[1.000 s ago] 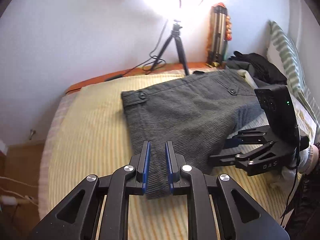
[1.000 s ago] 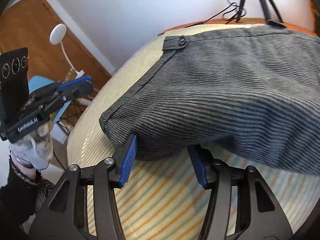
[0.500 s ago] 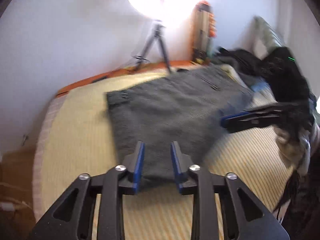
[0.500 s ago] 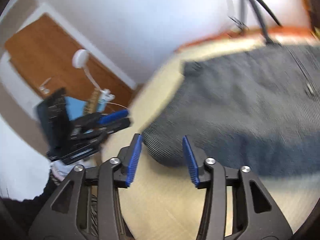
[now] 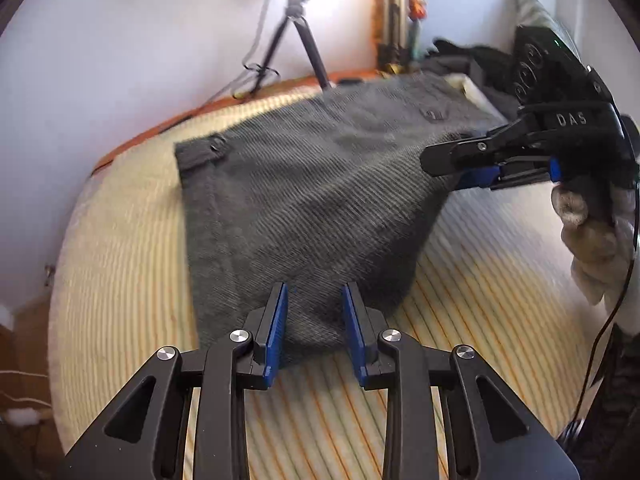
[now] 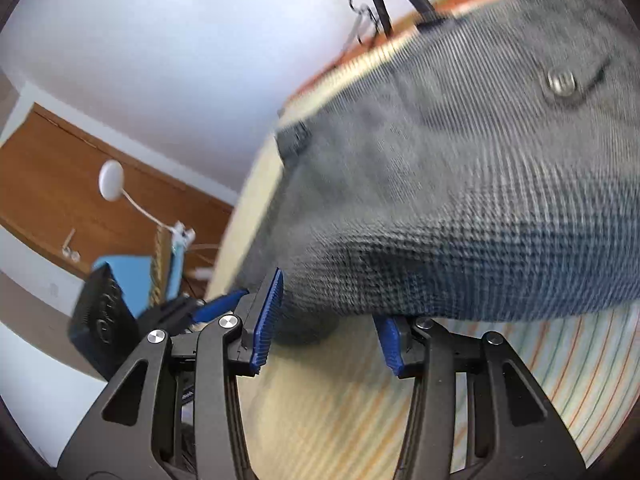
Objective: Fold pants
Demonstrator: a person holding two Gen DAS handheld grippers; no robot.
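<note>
Pants (image 5: 304,200), gray and folded, lie on the striped yellow bed (image 5: 460,320). Left gripper (image 5: 314,320) has its fingers apart around the near edge. Right gripper (image 6: 328,320) is spread wide at another edge.

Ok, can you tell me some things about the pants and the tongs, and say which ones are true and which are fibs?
1. The pants are grey. True.
2. The pants lie on a striped yellow bed cover. True.
3. The left tongs are squeezed shut. False: they are open, with the near edge of the pants between them.
4. The right tongs are far away from the pants. False: they are open right at the fabric's edge.
5. A tripod stands behind the bed. True.
</note>
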